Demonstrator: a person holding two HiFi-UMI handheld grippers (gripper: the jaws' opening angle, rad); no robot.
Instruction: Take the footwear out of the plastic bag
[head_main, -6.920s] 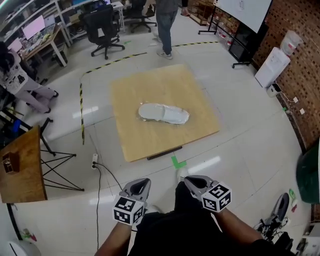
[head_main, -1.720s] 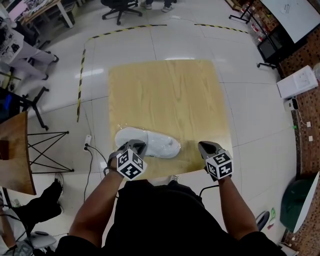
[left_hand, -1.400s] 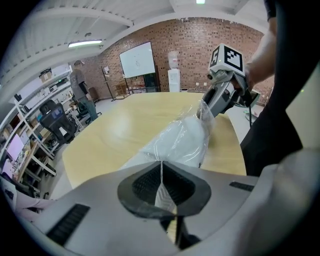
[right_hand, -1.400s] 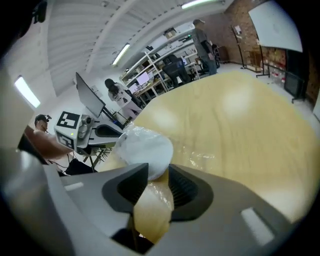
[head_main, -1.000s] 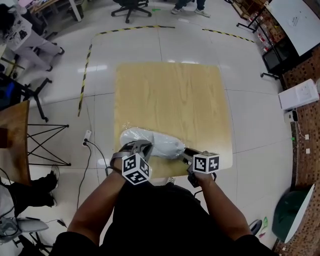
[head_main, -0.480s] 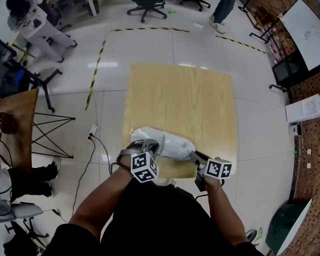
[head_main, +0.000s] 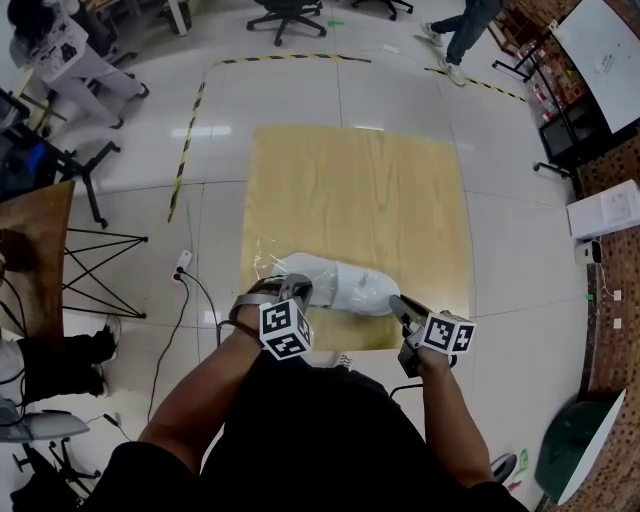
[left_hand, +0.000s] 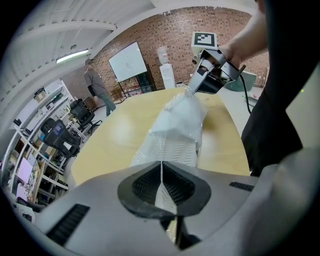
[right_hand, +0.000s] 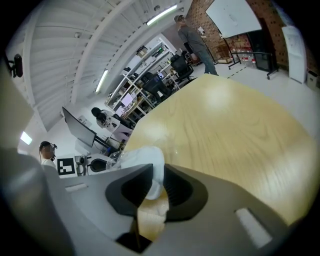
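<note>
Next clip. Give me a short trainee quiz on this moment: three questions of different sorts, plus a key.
1. True or false: the shoe lies outside the bag.
2. What sits between the fingers of the right gripper? A) the shoe's tip B) a cable C) nothing
3. Fill in: the ____ gripper pinches only thin film.

Key:
1. False. The shoe is inside the bag.
2. A. The fingers have just been closing, with the bagged tip of the shoe between them.
3. Left. The left gripper is shut on the bag's other end.
</note>
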